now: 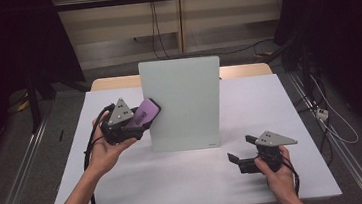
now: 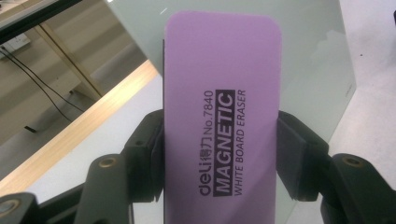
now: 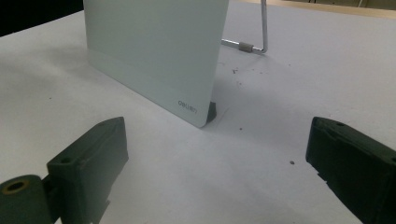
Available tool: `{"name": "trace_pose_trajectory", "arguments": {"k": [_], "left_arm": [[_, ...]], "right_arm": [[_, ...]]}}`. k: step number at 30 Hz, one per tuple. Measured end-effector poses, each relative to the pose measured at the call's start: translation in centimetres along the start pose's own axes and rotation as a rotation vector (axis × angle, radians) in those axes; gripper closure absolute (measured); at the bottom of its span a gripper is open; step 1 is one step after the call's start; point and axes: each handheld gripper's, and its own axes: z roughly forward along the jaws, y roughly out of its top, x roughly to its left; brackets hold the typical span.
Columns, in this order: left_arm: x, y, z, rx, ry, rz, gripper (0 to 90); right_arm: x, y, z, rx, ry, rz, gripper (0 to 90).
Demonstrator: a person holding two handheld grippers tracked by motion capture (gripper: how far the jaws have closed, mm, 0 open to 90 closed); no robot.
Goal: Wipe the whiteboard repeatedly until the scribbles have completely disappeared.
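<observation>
The left gripper [image 1: 135,117] fingers [image 2: 294,154] pinch a purple eraser [image 2: 222,112] — printed "MAGNETIC WHITE BOARD ERASER" — against the upright whiteboard's [image 1: 181,102] 9 o'clock edge. The right gripper [image 1: 240,151] fingers [image 3: 88,163] stand spread over the desk [image 1: 186,177] at 4 o'clock.

**Matt, glossy, metal, wood**

The whiteboard [image 1: 182,103] looks smooth, glossy, glass-like. Against it, the purple eraser [image 2: 223,116] has a matt plastic face. Behind the whiteboard, a thin metal stand [image 3: 252,32] shines. The desk [image 1: 186,177] is matt white, wood-edged.
</observation>
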Motion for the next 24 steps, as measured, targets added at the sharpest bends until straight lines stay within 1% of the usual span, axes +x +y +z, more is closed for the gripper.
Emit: {"name": "trace_pose_trajectory", "arguments": {"k": [5, 9, 10, 12, 13, 14, 15, 16, 17, 19, 20, 22, 23, 24], "left_arm": [[0.3, -0.3, -0.3, -0.004, -0.015, -0.025, 41.0], [0.3, -0.3, -0.8, -0.017, -0.04, -0.041, 41.0], [0.4, -0.3, -0.9, -0.018, -0.053, -0.039, 41.0], [0.3, -0.3, -1.1, -0.027, -0.065, -0.058, 41.0], [0.4, -0.3, -1.3, -0.023, -0.067, -0.055, 41.0], [0.5, -0.4, -1.4, -0.029, -0.071, -0.067, 41.0], [0.6, -0.4, -1.6, -0.028, -0.073, -0.066, 41.0], [0.7, -0.5, -1.6, -0.036, -0.084, -0.08, 41.0], [0.8, -0.5, -1.7, -0.036, -0.092, -0.083, 41.0], [0.8, -0.6, -1.7, -0.033, -0.098, -0.093, 40.9], [0.8, -0.7, -1.7, -0.032, -0.106, -0.095, 41.0], [0.8, -0.7, -1.7, -0.02, -0.105, -0.083, 41.0], [0.8, -0.7, -1.8, -0.017, -0.108, -0.083, 41.0], [0.8, -0.7, -1.9, -0.026, -0.113, -0.092, 41.0]], "right_arm": [[0.1, 0.1, 0.1, 0.002, 0.001, -0.007, 5.6], [0.0, 0.0, -0.1, -0.002, 0.003, -0.003, 5.6], [0.0, 0.0, -0.1, -0.006, 0.001, -0.002, 5.6], [-0.1, 0.0, -0.2, -0.007, 0.001, -0.004, 5.6], [0.0, 0.0, -0.2, -0.007, 0.0, -0.006, 5.6], [0.0, 0.0, -0.3, -0.008, 0.002, -0.008, 5.6], [0.0, 0.0, -0.3, -0.007, 0.004, -0.013, 5.6], [0.1, 0.0, -0.3, -0.007, 0.004, -0.012, 5.6], [0.1, 0.0, -0.4, -0.009, 0.005, -0.011, 5.6], [0.0, 0.0, -0.4, -0.01, 0.003, -0.007, 5.6], [0.0, 0.0, -0.4, -0.01, 0.003, -0.007, 5.6], [0.0, 0.0, -0.4, -0.009, 0.001, -0.006, 5.6], [0.0, 0.0, -0.4, -0.01, 0.003, -0.007, 5.6], [0.0, 0.0, -0.5, -0.01, 0.004, -0.011, 5.6]]}}
